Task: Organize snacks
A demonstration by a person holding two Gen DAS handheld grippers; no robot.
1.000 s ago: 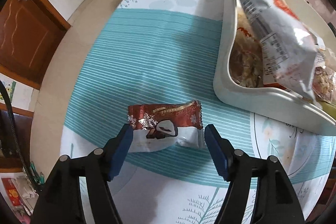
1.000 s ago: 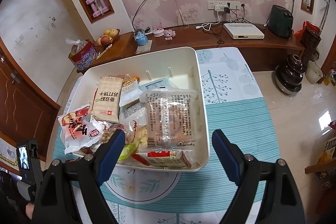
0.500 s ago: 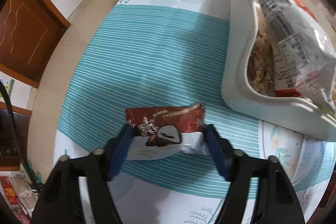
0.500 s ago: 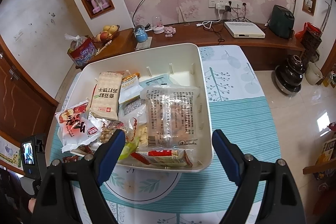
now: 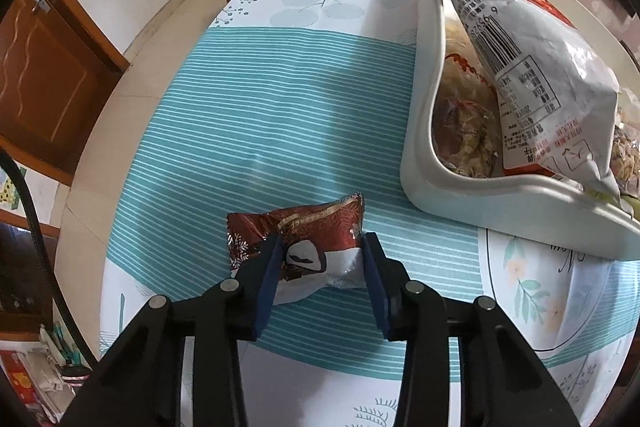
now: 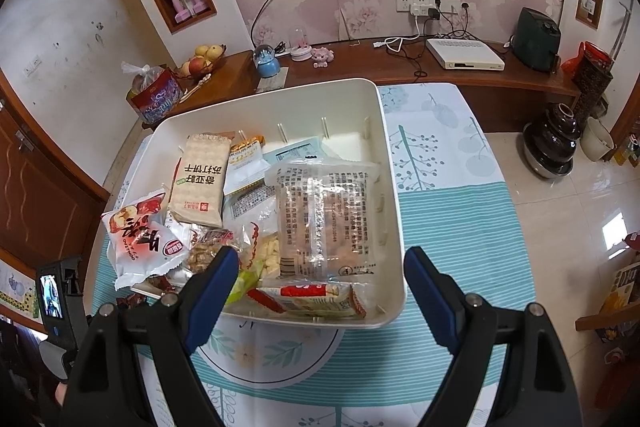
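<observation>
Covering the desk (image 6: 460,227), a teal-striped cloth with leaf prints carries a white plastic bin (image 6: 390,187) heaped with snack packs. Largest among them is a clear bag of biscuits (image 6: 326,223) dense with small print too fine to read, beside a beige cracker pack (image 6: 200,183) with bold Chinese lettering, seen upside down, and a red-and-white pouch (image 6: 140,239). The right gripper (image 6: 316,291) hangs wide and empty above the bin's near rim. Just left of the bin, on the cloth, the left gripper (image 5: 320,267) is closing on a small maroon snack packet (image 5: 304,239) with gold script and snowflakes, its pads already creasing the wrapper.
</observation>
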